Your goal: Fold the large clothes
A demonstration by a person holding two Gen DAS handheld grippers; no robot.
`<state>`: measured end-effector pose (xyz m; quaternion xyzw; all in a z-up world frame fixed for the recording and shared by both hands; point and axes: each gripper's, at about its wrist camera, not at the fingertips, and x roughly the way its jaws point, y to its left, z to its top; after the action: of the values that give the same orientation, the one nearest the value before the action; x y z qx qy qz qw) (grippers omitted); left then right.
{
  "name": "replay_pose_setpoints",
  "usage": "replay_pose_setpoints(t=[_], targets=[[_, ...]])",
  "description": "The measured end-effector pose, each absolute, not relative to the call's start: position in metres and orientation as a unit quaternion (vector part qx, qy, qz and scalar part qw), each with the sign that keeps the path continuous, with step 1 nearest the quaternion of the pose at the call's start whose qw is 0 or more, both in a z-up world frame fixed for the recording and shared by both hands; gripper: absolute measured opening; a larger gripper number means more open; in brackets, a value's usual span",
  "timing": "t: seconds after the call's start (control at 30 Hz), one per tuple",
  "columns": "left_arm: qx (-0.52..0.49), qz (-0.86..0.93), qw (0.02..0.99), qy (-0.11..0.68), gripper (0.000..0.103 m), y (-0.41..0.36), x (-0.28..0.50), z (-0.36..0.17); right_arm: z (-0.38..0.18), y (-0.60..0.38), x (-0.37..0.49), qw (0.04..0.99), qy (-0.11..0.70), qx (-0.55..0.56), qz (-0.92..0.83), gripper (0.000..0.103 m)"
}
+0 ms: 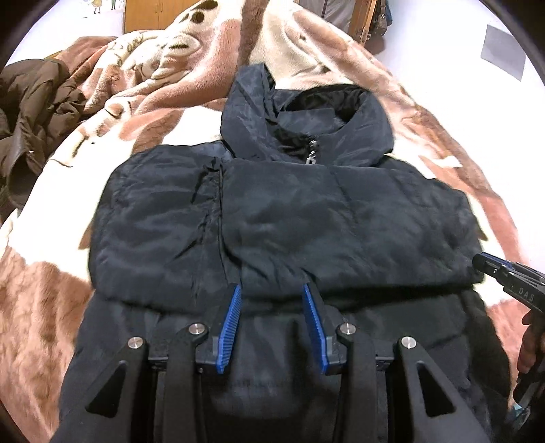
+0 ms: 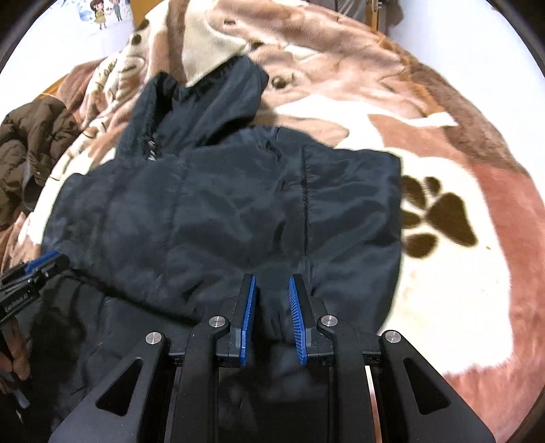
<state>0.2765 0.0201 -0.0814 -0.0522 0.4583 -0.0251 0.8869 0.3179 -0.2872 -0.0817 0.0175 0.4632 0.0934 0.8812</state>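
Observation:
A dark navy hooded puffer jacket (image 1: 289,211) lies front-up on the bed, with its hood (image 1: 306,116) at the far end and its sleeves folded across the chest. Its near, lower part rises toward the cameras. My left gripper (image 1: 271,288) is shut on a thick bunch of this lower fabric, which fills the gap between the blue pads. In the right wrist view the jacket (image 2: 221,204) looks the same, and my right gripper (image 2: 272,277) is shut on a narrower bunch of the hem. Each gripper shows in the other's view: the right gripper (image 1: 490,265) and the left gripper (image 2: 51,260).
A plush brown, pink and cream blanket (image 2: 460,238) with a paw print covers the bed under the jacket. A crumpled brown jacket (image 1: 34,112) lies at the far left. A wooden cabinet (image 1: 150,13) stands beyond the bed. A hand (image 1: 531,340) holds the right gripper.

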Motion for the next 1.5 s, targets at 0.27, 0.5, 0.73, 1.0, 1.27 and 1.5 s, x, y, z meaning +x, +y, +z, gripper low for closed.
replay_pose_setpoints(t=[0.27, 0.5, 0.73, 1.0, 1.27, 1.5], targets=[[-0.057, -0.037, 0.895, 0.440, 0.040, 0.007, 0.202, -0.037, -0.031, -0.289, 0.235, 0.898, 0.427, 0.041, 0.096, 0.025], [-0.053, -0.045, 0.899, 0.433, 0.040, -0.005, 0.145, -0.012, -0.003, -0.274, 0.172, 0.907, 0.403, 0.058, 0.107, 0.030], [-0.051, -0.055, 0.899, 0.432, 0.044, -0.015, 0.103, -0.001, 0.002, -0.252, 0.131, 0.904, 0.401, 0.052, 0.140, 0.035], [-0.058, -0.055, 0.905, 0.418, 0.048, -0.011, 0.097, 0.014, 0.009, -0.245, 0.126, 0.903, 0.395, 0.057, 0.160, 0.036], [-0.068, -0.051, 0.908, 0.411, 0.051, 0.002, 0.128, 0.022, 0.012, -0.239, 0.150, 0.899, 0.402, 0.058, 0.166, 0.036], [-0.060, -0.045, 0.908, 0.411, 0.054, 0.013, 0.186, 0.026, 0.017, -0.230, 0.204, 0.899, 0.402, 0.047, 0.167, 0.036]])
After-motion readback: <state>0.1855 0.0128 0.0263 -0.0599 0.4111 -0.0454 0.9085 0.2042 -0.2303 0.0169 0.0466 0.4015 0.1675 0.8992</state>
